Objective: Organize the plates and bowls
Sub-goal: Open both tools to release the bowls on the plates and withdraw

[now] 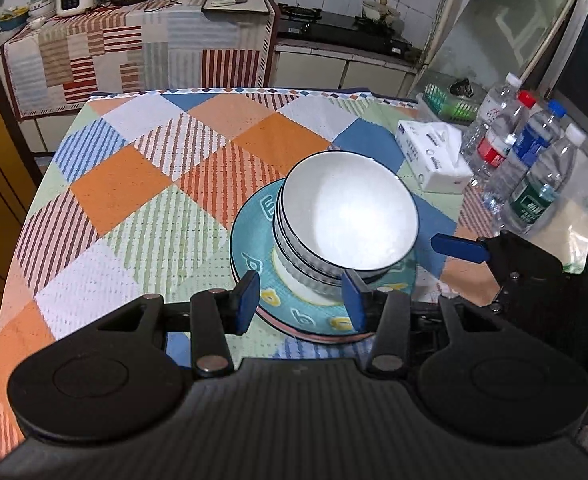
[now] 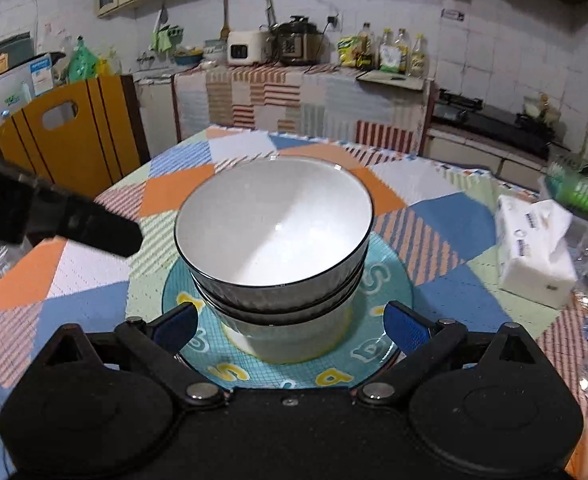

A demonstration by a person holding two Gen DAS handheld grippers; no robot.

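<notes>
Several white bowls with dark rims (image 1: 350, 216) (image 2: 274, 220) are nested in a stack on a teal plate with yellow and blue letters (image 1: 250, 240) (image 2: 390, 284). A pink-rimmed plate (image 1: 334, 338) lies under the teal one. My left gripper (image 1: 301, 300) is open at the plate's near edge, with nothing between its blue pads. My right gripper (image 2: 292, 326) is open wide just short of the bowl stack and holds nothing. One blue finger of the right gripper (image 1: 460, 248) shows to the right of the bowls. The left gripper's dark body (image 2: 94, 228) shows at the left in the right wrist view.
The stack stands on a table with a checked cloth (image 1: 134, 184) (image 2: 446, 220). A tissue pack (image 1: 434, 156) (image 2: 534, 248), several water bottles (image 1: 534, 168) and a green basket (image 1: 450, 100) crowd the right side. A yellow chair (image 2: 74, 132) stands at the far left.
</notes>
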